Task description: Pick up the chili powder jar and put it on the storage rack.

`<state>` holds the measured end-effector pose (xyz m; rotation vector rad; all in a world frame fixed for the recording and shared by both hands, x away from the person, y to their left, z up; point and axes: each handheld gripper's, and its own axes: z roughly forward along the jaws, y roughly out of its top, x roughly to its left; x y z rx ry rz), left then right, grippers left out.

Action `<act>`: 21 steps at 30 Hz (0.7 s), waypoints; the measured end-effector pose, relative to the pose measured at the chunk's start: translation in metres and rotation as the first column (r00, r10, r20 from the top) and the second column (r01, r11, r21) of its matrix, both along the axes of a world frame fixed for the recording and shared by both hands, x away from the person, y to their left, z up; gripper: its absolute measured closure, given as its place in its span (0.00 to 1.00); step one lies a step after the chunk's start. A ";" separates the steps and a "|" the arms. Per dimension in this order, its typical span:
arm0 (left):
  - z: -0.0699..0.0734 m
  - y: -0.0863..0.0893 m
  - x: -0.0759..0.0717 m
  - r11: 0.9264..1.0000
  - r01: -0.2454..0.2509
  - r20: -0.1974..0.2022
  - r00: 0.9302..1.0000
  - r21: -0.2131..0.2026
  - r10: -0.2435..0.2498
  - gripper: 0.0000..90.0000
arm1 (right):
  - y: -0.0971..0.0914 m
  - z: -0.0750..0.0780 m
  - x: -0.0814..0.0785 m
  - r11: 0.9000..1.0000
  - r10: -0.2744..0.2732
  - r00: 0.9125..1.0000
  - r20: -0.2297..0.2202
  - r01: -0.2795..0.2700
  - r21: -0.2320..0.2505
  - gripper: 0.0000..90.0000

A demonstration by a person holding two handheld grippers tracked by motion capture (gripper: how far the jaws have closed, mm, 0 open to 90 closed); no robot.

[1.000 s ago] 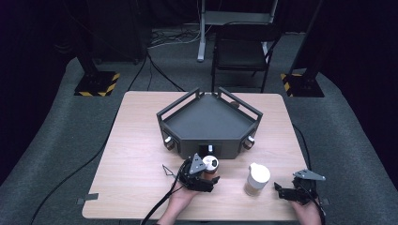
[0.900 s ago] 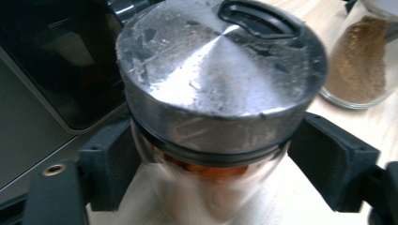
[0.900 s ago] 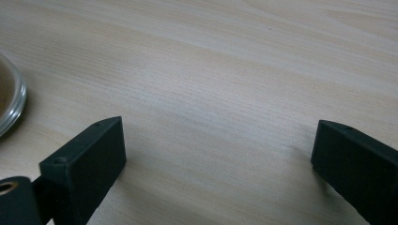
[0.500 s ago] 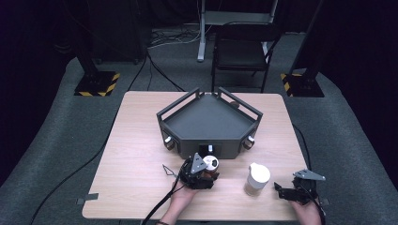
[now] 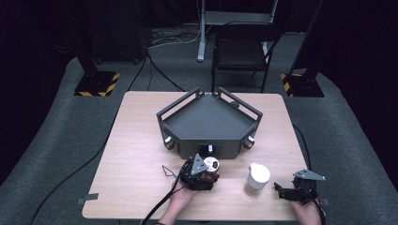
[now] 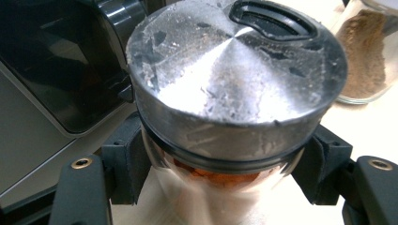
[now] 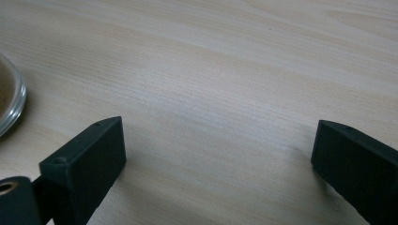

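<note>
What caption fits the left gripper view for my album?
Left hand-held gripper clamps a glass spice jar with silver metal lid, beside a dark grey tray.

The dark tray [image 5: 209, 123] blocks the way just beyond the spice jar [image 5: 210, 165]; bare table [image 5: 136, 154] lies open leftward.

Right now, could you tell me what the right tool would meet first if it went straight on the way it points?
Probably the white-lidded glass jar of tan powder; the right tool points toward it across bare table, though depth is unclear.

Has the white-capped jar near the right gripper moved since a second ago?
No. The white-capped jar stands at the same spot on the table, equally far from the dark tray in the high view.
</note>
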<state>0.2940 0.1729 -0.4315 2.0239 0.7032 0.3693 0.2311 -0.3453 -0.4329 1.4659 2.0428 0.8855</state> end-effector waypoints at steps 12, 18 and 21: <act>0.011 0.007 -0.005 1.000 0.002 0.018 1.000 -0.007 -0.002 0.34 | 0.000 0.000 0.000 1.000 0.000 1.000 0.000 0.000 0.000 0.03; 0.024 0.012 -0.007 1.000 0.000 0.031 1.000 -0.012 0.000 0.34 | 0.000 0.000 0.000 1.000 0.000 1.000 0.000 0.000 0.000 0.03; 0.029 0.015 -0.008 1.000 -0.002 0.039 0.999 -0.020 0.003 0.34 | 0.000 0.000 0.000 1.000 0.000 1.000 0.000 0.000 0.000 0.03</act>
